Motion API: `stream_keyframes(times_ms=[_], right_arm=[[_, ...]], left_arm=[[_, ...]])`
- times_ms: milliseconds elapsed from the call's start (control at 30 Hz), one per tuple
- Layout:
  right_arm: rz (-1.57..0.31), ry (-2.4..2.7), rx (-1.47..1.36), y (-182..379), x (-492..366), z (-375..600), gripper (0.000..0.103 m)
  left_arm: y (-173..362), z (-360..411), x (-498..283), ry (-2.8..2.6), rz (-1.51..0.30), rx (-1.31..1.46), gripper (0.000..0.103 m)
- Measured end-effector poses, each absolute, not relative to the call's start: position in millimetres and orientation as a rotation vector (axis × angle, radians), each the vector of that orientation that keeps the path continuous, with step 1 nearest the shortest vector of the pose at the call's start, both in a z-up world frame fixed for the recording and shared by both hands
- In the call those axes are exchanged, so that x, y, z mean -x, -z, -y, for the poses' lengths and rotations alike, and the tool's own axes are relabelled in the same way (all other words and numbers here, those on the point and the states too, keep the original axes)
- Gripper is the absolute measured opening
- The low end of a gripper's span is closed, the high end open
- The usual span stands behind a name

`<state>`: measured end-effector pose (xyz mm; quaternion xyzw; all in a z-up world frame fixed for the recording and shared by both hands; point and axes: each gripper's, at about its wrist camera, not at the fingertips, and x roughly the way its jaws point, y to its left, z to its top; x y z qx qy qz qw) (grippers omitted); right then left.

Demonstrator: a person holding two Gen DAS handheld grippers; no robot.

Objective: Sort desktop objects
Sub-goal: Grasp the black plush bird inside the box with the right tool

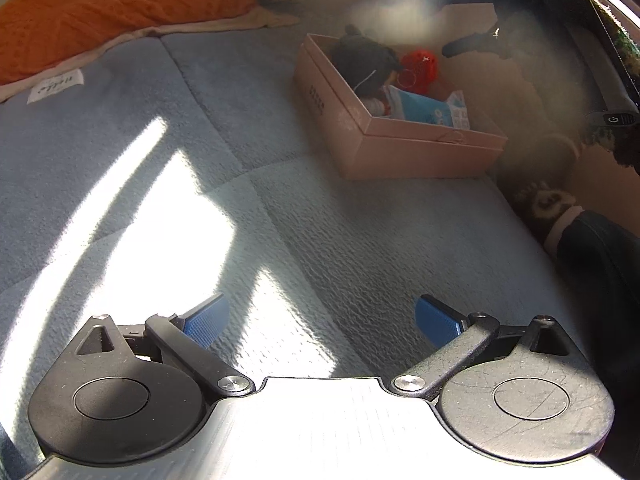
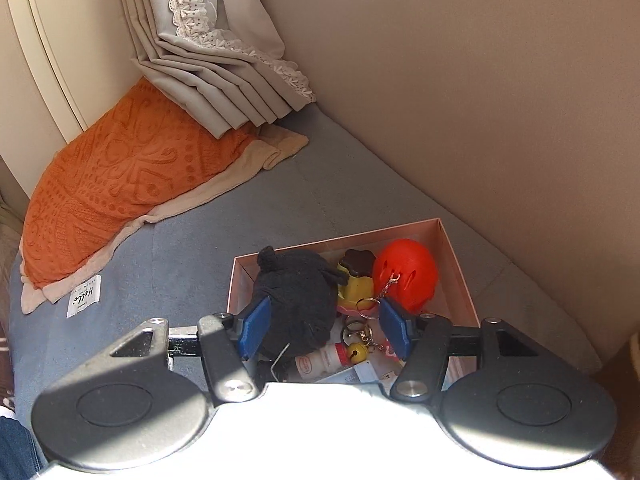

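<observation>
Risk 1st: the right tool (image 2: 324, 330) is hanging over the pink box (image 2: 460, 276) w/ its fingers spread and nothing gripped, and the contents are packed tight, so a dip in could snag the keyring chain (image 2: 386, 286) and drag the red ball (image 2: 405, 276) or the small yellow bell (image 2: 356, 352) along w/ it. The black plush toy (image 2: 296, 300) is sitting right by the left-side pad, so closing now would prob. be pinching soft fabric and getting a weak grip. Box looks light, so a sideways pull might be sliding it on the blue-grey blanket (image 2: 192, 260). Strong sun glare in the left view is washing out detail, making aim harder. Box contents: black plush toy, red ball w/ keyring, a yellow item w/ a brown top (image 2: 356, 276), a small white bottle w/ red cap (image 2: 320, 360), and a blue-and-white packet (image 1: 424, 108); anything beneath is hidden. The left tool (image 1: 320, 322) is also spread wide and empty, hovering low over bare blanket, well apart from the box. Orange pillow (image 2: 120, 188) and curtain (image 2: 224, 72) are lying at the far end, clear of the work. No loose items are showing outside the box, so sorting looks nearly done.
</observation>
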<state>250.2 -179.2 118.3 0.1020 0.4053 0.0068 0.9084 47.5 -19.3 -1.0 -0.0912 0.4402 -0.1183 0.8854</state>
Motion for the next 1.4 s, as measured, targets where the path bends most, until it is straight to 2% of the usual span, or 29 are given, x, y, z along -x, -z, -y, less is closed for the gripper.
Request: stream_keyframes(times_ms=[133,367,400,433,467,567,633,700,867,1000,1033,1200,1267,1400], right_arm=[[-0.819,-0.035,-0.189,-117,-254,165,0.061],[-0.874,-0.020,-0.063,-83,-279,127,0.068],[-0.885,-0.004,-0.025,-78,-281,122,0.066],[-0.888,0.016,0.015,-75,-281,118,0.055],[-0.885,0.025,0.033,-74,-280,117,0.048],[-0.899,-0.049,-0.237,-84,-279,154,0.043],[-0.949,-0.063,-0.429,-82,-282,185,0.043],[-0.968,0.017,-0.454,-79,-280,205,0.044],[-0.792,0.165,-0.062,-102,-258,192,0.045],[-0.719,0.070,0.037,-113,-249,162,0.050],[-0.714,0.046,0.060,-112,-249,151,0.054],[-0.782,-0.022,0.123,-81,-262,102,0.054],[-0.796,0.014,0.139,-71,-267,98,0.057],[-0.826,0.069,0.141,-59,-276,115,0.056]], left_arm=[[3,19,-47,0.238,-0.924,0.187,0.102],[5,20,-47,0.233,-0.926,0.179,0.102],[6,20,-47,0.228,-0.929,0.177,0.102],[7,19,-48,0.224,-0.932,0.177,0.102],[8,19,-48,0.219,-0.935,0.178,0.102],[7,17,-48,0.221,-0.930,0.189,0.102],[5,17,-47,0.232,-0.924,0.193,0.102],[4,19,-46,0.241,-0.923,0.190,0.102],[4,20,-46,0.238,-0.925,0.183,0.102],[4,22,-46,0.237,-0.927,0.178,0.102],[5,23,-46,0.237,-0.930,0.171,0.102],[8,23,-45,0.223,-0.938,0.154,0.102],[8,21,-45,0.221,-0.937,0.160,0.102],[7,20,-45,0.229,-0.935,0.169,0.102]])
